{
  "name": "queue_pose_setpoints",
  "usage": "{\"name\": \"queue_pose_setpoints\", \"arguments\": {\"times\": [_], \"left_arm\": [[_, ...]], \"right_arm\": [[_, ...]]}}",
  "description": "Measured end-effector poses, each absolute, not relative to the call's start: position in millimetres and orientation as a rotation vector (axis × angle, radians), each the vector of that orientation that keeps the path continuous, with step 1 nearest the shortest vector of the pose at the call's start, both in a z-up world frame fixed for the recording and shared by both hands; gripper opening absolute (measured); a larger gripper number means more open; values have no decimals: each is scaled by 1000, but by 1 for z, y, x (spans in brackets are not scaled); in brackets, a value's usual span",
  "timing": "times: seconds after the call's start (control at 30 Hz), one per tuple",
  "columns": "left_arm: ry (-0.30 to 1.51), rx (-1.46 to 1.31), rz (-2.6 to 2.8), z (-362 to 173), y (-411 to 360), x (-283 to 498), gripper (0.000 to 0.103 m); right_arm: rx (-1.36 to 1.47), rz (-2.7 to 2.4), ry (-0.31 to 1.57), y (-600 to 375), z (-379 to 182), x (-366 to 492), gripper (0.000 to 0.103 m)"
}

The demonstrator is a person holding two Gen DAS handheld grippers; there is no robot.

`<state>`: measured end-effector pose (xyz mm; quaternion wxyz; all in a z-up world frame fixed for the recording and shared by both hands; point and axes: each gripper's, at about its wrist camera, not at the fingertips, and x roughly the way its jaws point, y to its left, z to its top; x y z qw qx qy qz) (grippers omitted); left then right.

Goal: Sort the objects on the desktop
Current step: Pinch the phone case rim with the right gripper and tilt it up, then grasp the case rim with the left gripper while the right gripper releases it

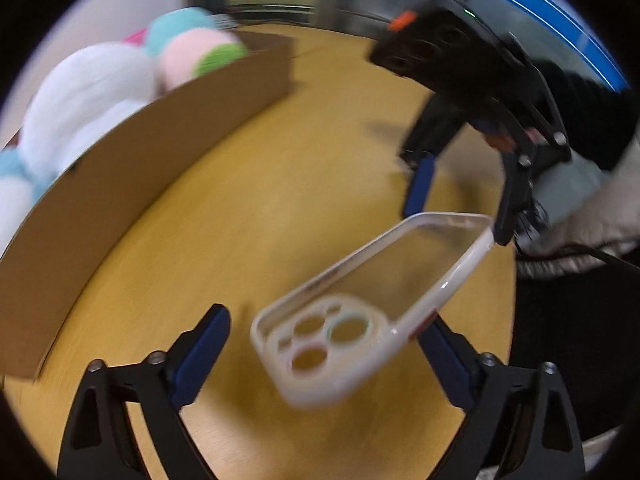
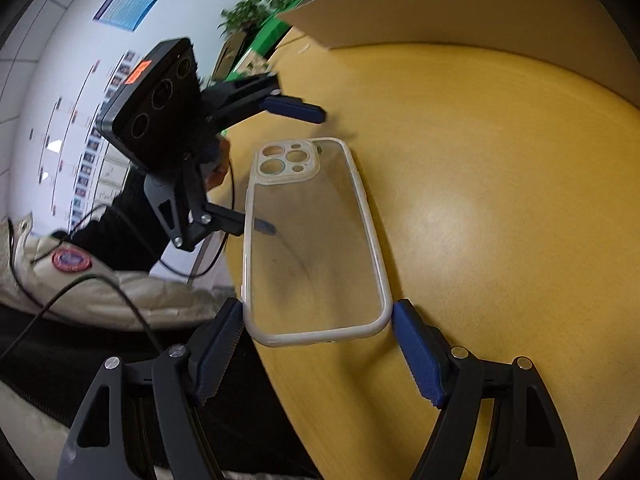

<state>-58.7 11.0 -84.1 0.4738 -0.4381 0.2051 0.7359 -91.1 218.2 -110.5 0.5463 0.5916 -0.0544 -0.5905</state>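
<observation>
Yellow wood-grain tabletop is filling both views, with a cardboard box standing at its far side and soft pastel plush toys showing over the box wall, presumably because that is where sorted items are being collected. I am seeing the clear phone case near the table's edge, camera cut-outs pointing away from the right gripper. That gripper is reaching along the case's length with its blue pads spread wide on either side of the bottom end, one just beside each corner, so I am judging this as either a closing approach or a release; the pictures do not settle which. The left gripper is also standing open, one pad clear of the case and the other partly hidden behind its rim, at the camera end. The left view is blurred, so whether the case is lying flat or lifting at one end I cannot say firmly. I am noting the case is outside the box, and its overhang at the table edge is a drop risk.
</observation>
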Motion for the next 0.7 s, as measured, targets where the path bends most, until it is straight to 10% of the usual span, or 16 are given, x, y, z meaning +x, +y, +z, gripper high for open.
{"name": "queue_pose_setpoints", "arguments": {"times": [0.1,0.3,0.53,0.6,0.7], "left_arm": [[459,-1112,1800,-86,7,-64,56],[370,-1195,1800,-89,-1,-74,29],[236,-1293,1804,-95,-12,-88,21],[176,-1323,1811,-99,-16,-93,21],[105,-1345,1838,-99,-19,-96,21]], "right_arm": [[1407,-1345,-110,217,-112,-86,81],[1373,-1418,-59,221,-101,-84,91],[1121,-1774,183,202,-64,-51,100],[1086,-1850,232,200,-65,-43,90],[1206,-1954,241,195,-85,-57,39]]}}
